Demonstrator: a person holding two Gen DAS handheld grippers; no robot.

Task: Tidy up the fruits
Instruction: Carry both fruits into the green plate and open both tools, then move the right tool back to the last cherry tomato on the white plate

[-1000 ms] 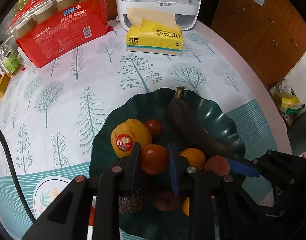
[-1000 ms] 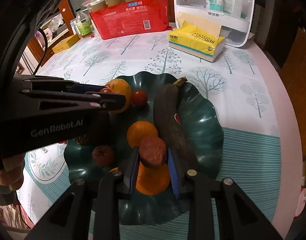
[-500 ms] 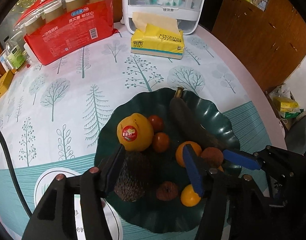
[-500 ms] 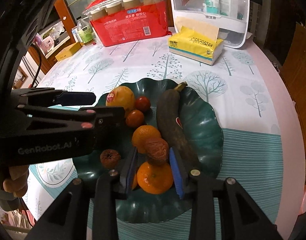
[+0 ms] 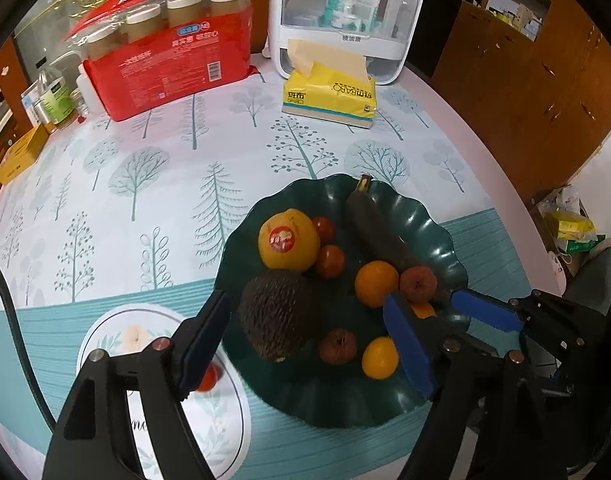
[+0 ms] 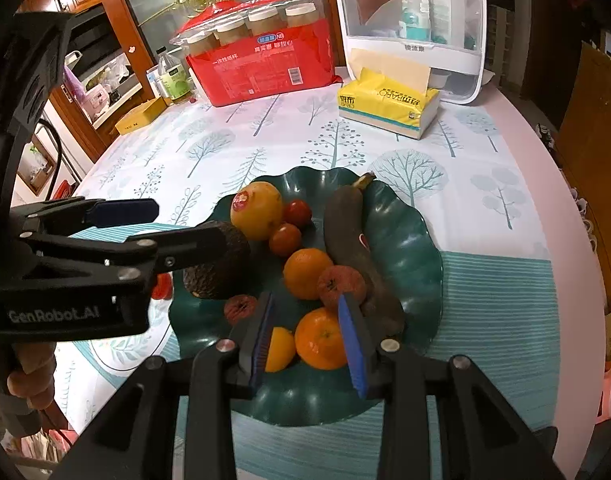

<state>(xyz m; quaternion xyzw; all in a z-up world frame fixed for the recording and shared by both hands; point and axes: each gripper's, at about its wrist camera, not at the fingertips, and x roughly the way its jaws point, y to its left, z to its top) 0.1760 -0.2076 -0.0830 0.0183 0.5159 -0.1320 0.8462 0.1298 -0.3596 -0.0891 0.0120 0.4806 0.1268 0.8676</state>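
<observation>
**Both grippers now open and drawn back over the fruit plate**

Since a second ago, you have released both fruits: your left gripper (image 5: 305, 344), which then clamped a small red tomato (image 5: 329, 261), now has its jaws spread wide and empty, and your right gripper (image 6: 309, 340), which held a wrinkled red fruit (image 6: 341, 286), stands partly open around nothing. Both have pulled back from the dark green scalloped plate (image 5: 437, 236).

On the plate lie a yellow stickered fruit (image 5: 288, 245), two small tomatoes beside it, a blackened banana (image 5: 381, 236), an orange (image 5: 376, 283) touching the wrinkled fruit, a dark rough avocado (image 5: 279, 316), a second wrinkled fruit (image 5: 337, 346) and a small yellow citrus (image 5: 380, 357).

From the left wrist, your right gripper's blue pad crosses the plate's right edge and covers part of another orange. The right wrist view shows that orange (image 6: 321, 338) whole, between the right gripper's pads, while your left gripper's arm hides part of the avocado.

Only the left view shows clearly a red tomato (image 5: 207, 378) off the plate, on the tablecloth (image 5: 145, 200), partly hidden behind the left gripper's finger.

Behind the plate stand a yellow tissue pack (image 5: 329, 96), a red package of cups (image 5: 173, 64) and a white storage box (image 5: 345, 16).
</observation>
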